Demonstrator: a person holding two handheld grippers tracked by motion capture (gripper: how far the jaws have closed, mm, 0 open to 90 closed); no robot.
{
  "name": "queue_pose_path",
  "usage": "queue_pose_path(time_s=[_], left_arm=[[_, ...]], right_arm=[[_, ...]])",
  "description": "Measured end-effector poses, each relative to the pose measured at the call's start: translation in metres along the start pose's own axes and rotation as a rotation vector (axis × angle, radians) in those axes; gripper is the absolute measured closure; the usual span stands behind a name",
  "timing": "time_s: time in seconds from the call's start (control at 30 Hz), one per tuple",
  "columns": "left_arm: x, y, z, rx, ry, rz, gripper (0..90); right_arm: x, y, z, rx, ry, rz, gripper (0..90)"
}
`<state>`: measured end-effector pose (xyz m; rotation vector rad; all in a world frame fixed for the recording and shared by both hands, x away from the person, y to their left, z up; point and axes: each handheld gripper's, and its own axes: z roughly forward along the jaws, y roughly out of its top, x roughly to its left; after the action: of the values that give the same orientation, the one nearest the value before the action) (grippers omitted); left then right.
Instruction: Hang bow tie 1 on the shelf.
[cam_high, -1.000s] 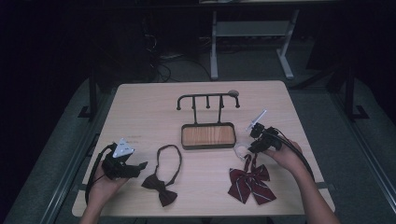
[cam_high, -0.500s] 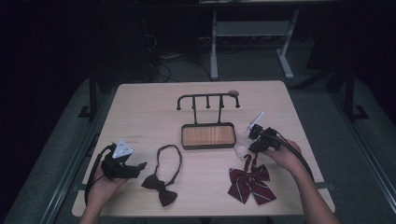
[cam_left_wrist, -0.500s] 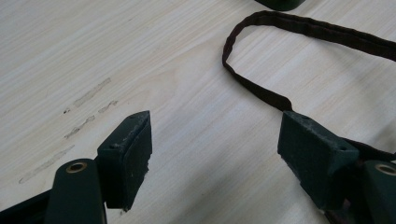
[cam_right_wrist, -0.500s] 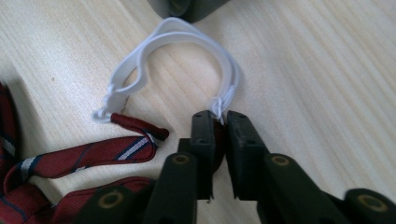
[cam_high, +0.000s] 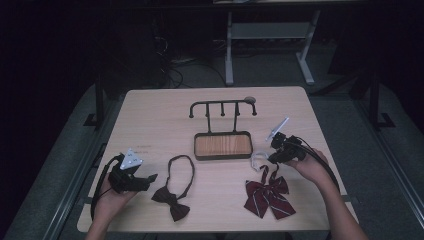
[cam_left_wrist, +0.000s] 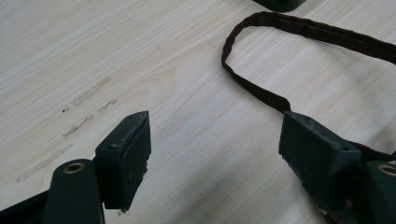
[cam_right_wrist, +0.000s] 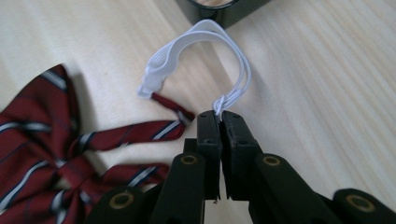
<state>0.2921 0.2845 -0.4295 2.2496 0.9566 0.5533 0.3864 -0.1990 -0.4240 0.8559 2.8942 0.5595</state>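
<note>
Right gripper (cam_right_wrist: 219, 122) newly clamped on one white loop (cam_right_wrist: 205, 51)

The table (cam_high: 150, 115) is viewed from above and forward by the high camera. Each gripper camera is aimed closely along its own jaws; the white elastic loop (cam_right_wrist: 205, 42) ahead is shared with the high view.

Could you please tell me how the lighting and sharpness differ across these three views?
High view: the table is lit but the room beyond is nearly black, and detail is soft. Left gripper view: the wood grain is crisp and evenly lit, the near fingers slightly soft. Right gripper view: bright and sharp on the white elastic loop, the striped bow tie softer at the edge.
</note>
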Motion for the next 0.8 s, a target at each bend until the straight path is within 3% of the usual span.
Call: queue_pose_path(time_s=[0.33, 0.5, 0.8], left_arm=[[0.0, 0.002, 0.0, -0.004, 0.001, -0.004, 25.7], [0.0, 0.002, 0.0, -0.015, 0.007, -0.003, 25.7], [0.0, 0.002, 0.0, -0.016, 0.005, -0.009, 25.7]], right_arm=[[0.008, 0.01, -0.037, -0.039, 0.023, -0.069, 86.0], [0.012, 0.013, -0.048, -0.018, 0.035, -0.119, 86.1], [0.015, 0.018, -0.062, -0.005, 0.041, -0.155, 86.1]])
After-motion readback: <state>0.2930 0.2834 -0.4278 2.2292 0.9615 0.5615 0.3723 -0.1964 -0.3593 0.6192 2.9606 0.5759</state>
